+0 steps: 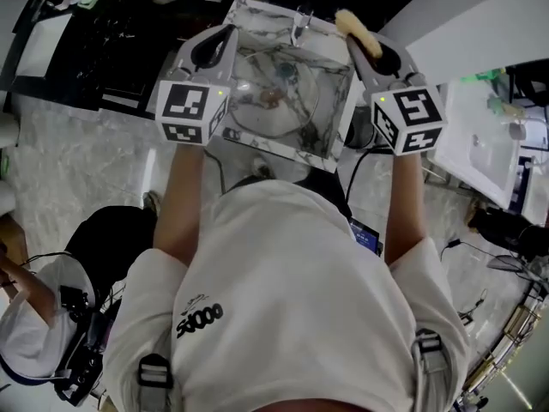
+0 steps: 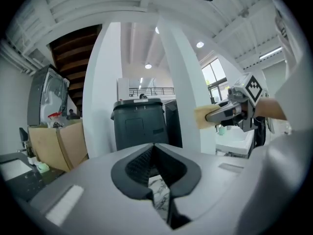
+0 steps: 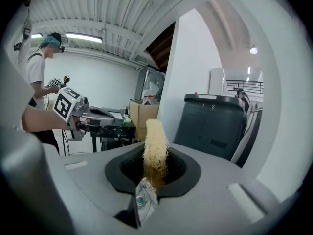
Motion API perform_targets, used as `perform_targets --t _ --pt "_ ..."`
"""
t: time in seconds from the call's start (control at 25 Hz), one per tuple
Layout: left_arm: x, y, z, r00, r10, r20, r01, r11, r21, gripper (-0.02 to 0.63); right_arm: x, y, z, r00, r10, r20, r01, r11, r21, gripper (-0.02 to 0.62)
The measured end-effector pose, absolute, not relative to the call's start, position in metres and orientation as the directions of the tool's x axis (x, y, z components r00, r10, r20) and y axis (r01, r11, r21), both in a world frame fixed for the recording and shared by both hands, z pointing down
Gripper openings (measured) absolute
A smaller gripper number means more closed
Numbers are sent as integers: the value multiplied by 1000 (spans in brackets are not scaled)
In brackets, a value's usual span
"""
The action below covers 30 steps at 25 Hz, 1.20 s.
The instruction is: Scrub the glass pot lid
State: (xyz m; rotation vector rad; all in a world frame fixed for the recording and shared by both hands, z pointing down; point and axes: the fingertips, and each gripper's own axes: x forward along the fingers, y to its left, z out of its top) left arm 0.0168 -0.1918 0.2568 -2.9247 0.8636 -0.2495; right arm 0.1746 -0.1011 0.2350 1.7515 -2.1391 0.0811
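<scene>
The glass pot lid lies in a marble-patterned basin below both grippers. My left gripper is held above the basin's left side, jaws shut with nothing between them. My right gripper hangs over the basin's right rim, shut on a yellow fibrous scrubber that sticks up past its jaws. Neither gripper touches the lid. The left gripper view shows the right gripper with the scrubber off to its right. The right gripper view shows the left gripper off to its left.
A faucet stands at the basin's far rim. A dark bin and a cardboard box stand beyond. A white sink is at the right, a dark table at the upper left. Another person stands nearby.
</scene>
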Motion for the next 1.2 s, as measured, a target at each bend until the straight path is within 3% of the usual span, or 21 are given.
perform_targets --t 0.52,1.2 --pt "40 -157 143 860 -505 -71 -502 -817 -284 11 192 -61 143 -115 -988 105 -962 137 235 43" --pt "34 -145 142 872 -489 -38 -477 -828 -294 10 179 -65 142 -141 -985 102 -956 162 244 40"
